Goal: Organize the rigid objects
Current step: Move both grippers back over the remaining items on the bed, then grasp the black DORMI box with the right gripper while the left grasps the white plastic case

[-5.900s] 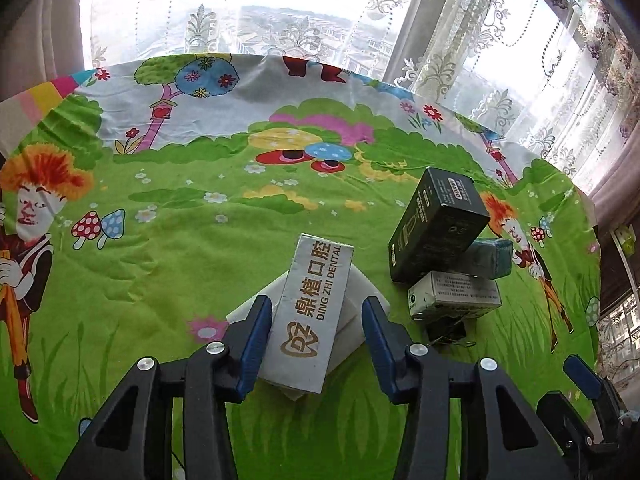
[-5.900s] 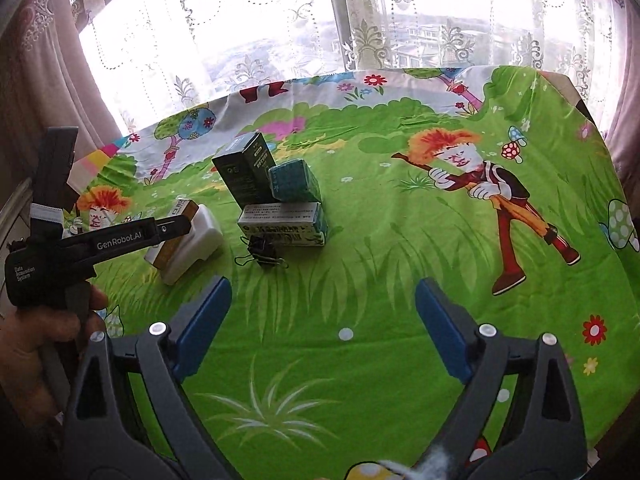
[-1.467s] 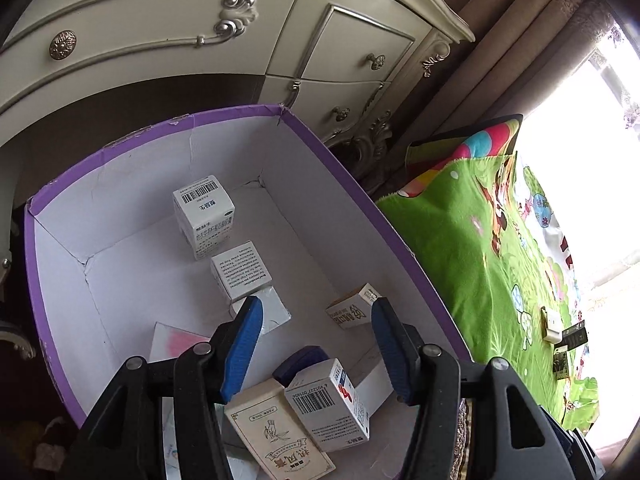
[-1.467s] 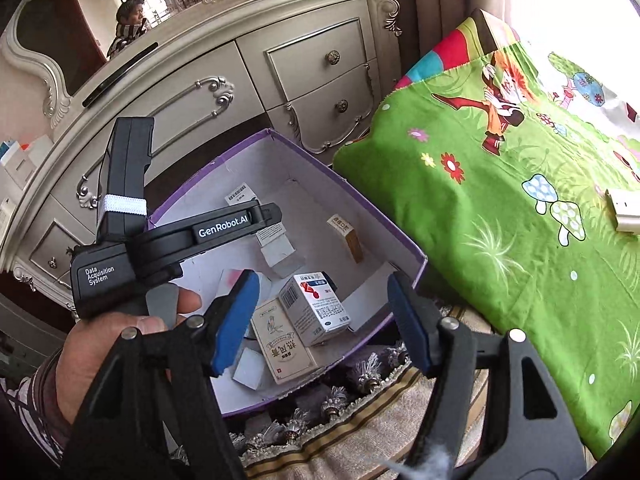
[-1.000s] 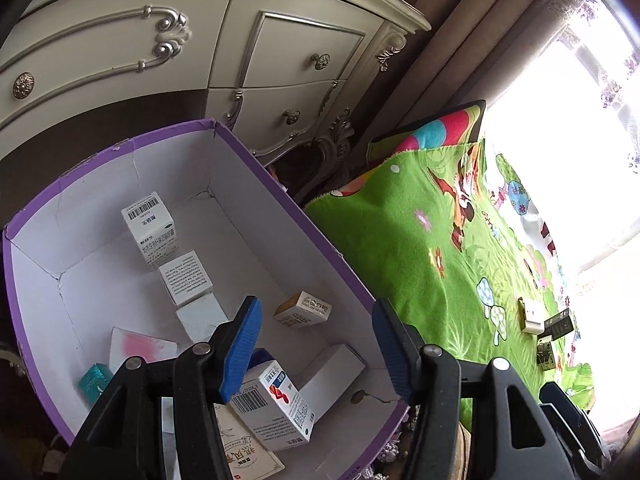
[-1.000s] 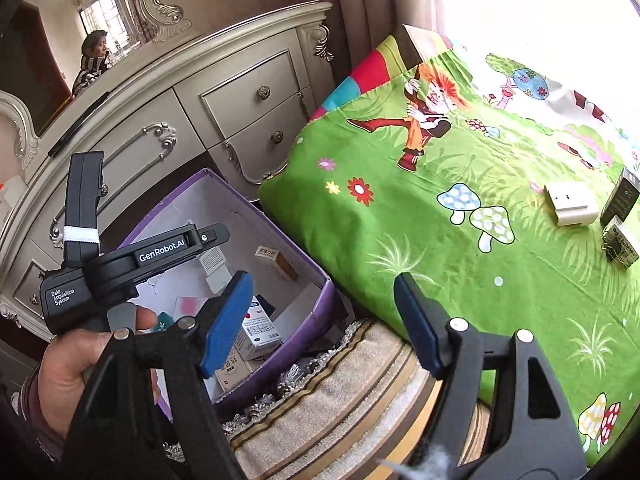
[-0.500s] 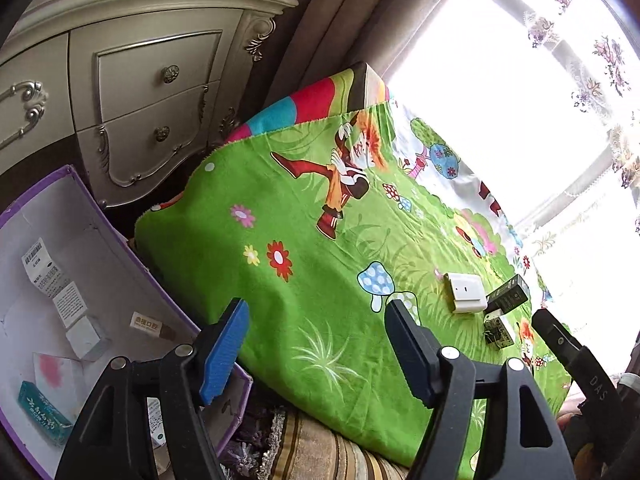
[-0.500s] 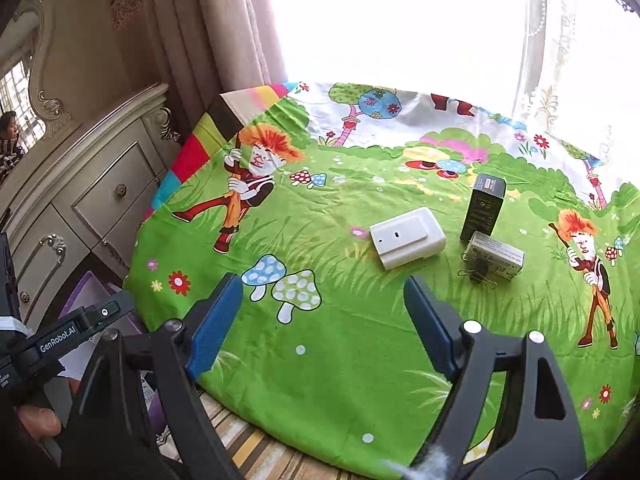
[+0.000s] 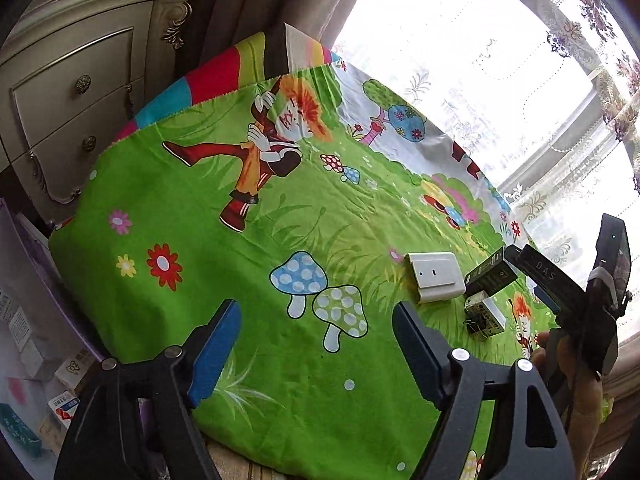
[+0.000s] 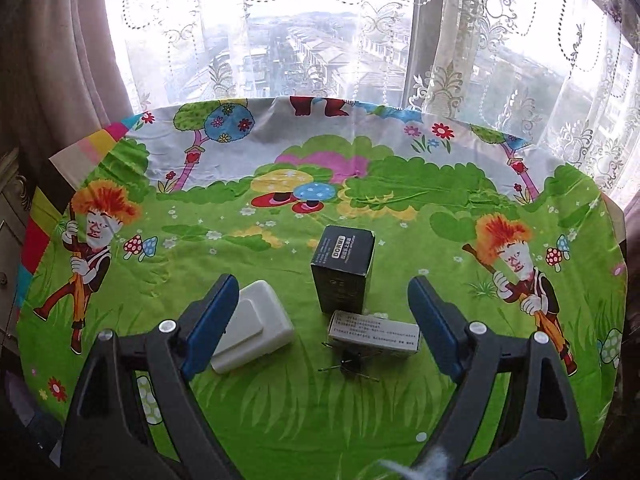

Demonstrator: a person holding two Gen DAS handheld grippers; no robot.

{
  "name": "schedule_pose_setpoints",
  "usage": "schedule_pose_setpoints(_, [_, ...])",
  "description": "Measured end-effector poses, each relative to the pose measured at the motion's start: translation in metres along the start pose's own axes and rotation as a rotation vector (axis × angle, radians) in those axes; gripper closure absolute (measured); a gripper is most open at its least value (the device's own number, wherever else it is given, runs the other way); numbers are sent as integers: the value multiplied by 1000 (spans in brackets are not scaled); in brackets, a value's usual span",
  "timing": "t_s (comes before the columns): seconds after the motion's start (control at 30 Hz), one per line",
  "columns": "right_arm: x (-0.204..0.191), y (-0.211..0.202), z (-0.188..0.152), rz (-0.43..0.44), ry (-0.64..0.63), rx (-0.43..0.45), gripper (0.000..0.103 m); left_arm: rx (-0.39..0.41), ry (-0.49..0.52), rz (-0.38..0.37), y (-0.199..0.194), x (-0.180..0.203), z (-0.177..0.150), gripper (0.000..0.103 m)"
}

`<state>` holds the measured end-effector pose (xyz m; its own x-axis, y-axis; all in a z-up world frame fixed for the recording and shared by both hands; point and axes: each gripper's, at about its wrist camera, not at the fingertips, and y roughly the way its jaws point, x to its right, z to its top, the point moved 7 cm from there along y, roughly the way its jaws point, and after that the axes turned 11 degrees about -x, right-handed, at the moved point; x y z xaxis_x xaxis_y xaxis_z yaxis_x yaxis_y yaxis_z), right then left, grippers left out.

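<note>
On the green cartoon cloth (image 10: 400,412) lie a white flat box (image 10: 256,330), a dark upright box (image 10: 344,268), a small white box with print (image 10: 374,332) and a black binder clip (image 10: 349,362). My right gripper (image 10: 320,324) is open and empty, low over these things, its fingers either side of them. My left gripper (image 9: 316,352) is open and empty over the cloth's near edge. In the left wrist view the white box (image 9: 436,276), the dark box (image 9: 490,274) and the small box (image 9: 486,318) sit at the right, beside the right gripper's body (image 9: 580,300).
A purple-rimmed carton (image 9: 28,320) holding several small boxes stands at the lower left, below the table edge. A cream dresser (image 9: 80,92) stands behind it. Curtains and a window (image 10: 320,40) close the far side.
Both grippers have swung away from the purple carton to the table. The right gripper has come close over the boxes. The box the left gripper straddled earlier lies in the carton.
</note>
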<state>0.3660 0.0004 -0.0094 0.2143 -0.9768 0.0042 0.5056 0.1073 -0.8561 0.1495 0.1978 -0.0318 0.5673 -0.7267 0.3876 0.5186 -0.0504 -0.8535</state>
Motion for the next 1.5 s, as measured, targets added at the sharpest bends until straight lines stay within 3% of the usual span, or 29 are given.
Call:
schedule_pose_setpoints(0.37, [8, 55, 5, 11, 30, -46, 15, -78, 87, -59, 48, 55, 11, 16])
schedule_pose_setpoints(0.63, [15, 70, 8, 105, 42, -56, 59, -146, 97, -60, 83, 80, 10, 13])
schedule_pose_setpoints(0.8, [30, 63, 9, 144, 83, -19, 60, -165, 75, -62, 100, 95, 13, 10])
schedule_pose_setpoints(0.87, [38, 55, 12, 145, 106, 11, 60, -175, 61, -64, 106, 102, 16, 1])
schedule_pose_setpoints(1.17, [91, 19, 18, 66, 234, 141, 60, -221, 23, -11, 144, 138, 30, 0])
schedule_pose_setpoints(1.5, [100, 17, 17, 43, 239, 153, 60, -240, 67, 112, 174, 161, 31, 0])
